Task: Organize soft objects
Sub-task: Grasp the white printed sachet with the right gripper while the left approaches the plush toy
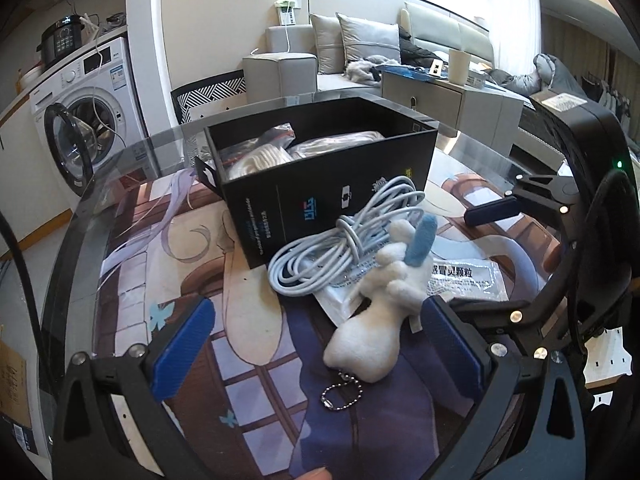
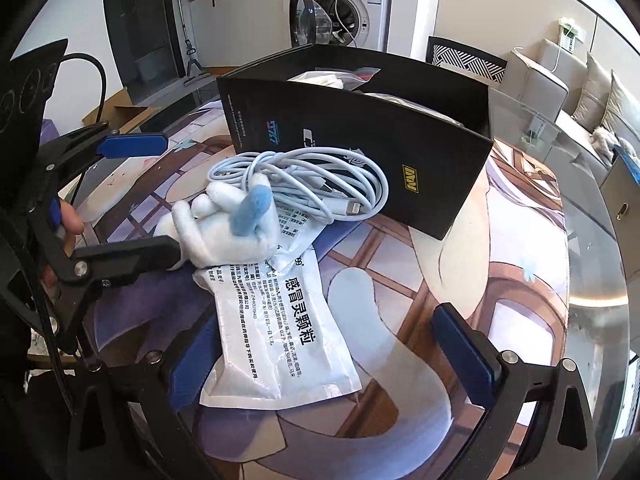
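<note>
The left claw [image 1: 320, 354] stands wide open, its blue pads [image 1: 182, 346] set well apart with nothing clamped. The white plush toy [image 1: 378, 320] lies between them, nearer the right-hand pad, which sits just beside its body; whether they touch cannot be told. The toy's ball chain [image 1: 340, 394] trails onto the mat toward the camera. In the right wrist view the left claw comes in from the left, one black finger [image 2: 132, 256] reaching the toy's [image 2: 228, 224] lower end, the other finger held above and apart.

The right claw [image 2: 332, 364] is also wide open and empty. Its left pad [image 2: 192, 360] is at the edge of the white printed sachet [image 2: 280, 344], which lies flat between the fingers; the right pad [image 2: 466, 354] hangs over bare mat with free room around it.

The toy's blue-tipped end leans on the coiled white cable [image 1: 332, 240], and the coil rests against the near wall of the open black box [image 1: 340, 184]. The sachet's upper end runs under the toy and the cable. Bagged white items [image 1: 276, 148] lie inside the box, below its rim.

All this sits on a printed mat [image 1: 256, 380] over a glass bench [image 1: 168, 148]. To the right of the box the mat is open as far as the bench's curved edge [image 2: 600, 280]. Beyond the far edge are a washing machine [image 1: 88, 120] with its door open and a sofa [image 1: 360, 40].
</note>
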{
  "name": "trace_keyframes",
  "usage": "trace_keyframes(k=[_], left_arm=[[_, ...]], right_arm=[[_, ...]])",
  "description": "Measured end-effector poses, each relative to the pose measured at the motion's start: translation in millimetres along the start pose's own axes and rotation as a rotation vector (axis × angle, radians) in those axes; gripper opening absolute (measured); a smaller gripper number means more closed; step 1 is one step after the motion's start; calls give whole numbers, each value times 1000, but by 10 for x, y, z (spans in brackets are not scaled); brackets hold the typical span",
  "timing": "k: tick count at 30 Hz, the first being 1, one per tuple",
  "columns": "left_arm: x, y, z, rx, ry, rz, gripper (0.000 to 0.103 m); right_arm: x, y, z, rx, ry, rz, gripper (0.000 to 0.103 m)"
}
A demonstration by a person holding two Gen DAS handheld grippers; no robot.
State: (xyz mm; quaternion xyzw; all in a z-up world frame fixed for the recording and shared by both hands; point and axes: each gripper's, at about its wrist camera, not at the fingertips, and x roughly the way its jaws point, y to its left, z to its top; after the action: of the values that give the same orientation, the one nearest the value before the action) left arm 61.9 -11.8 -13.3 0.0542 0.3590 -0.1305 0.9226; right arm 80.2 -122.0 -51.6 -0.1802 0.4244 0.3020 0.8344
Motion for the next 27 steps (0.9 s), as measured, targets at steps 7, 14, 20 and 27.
trace_keyframes(k=[7,14,20,27], left_arm=[[9,-19,-19,8,9,-4,103],[13,-7,-15,-1,11,-8,103],[22,-4,-13,-3,12,-12,103],[29,9,-18,-9,13,-12,103]], right_arm=[[-47,-108,-34,-1,-1,0,96],[-107,-155,-65,-27,-12,-8,91],[-81,-100,-31,-38,-26,23,84],[-130,-17,-46,-74,-53,65,57]])
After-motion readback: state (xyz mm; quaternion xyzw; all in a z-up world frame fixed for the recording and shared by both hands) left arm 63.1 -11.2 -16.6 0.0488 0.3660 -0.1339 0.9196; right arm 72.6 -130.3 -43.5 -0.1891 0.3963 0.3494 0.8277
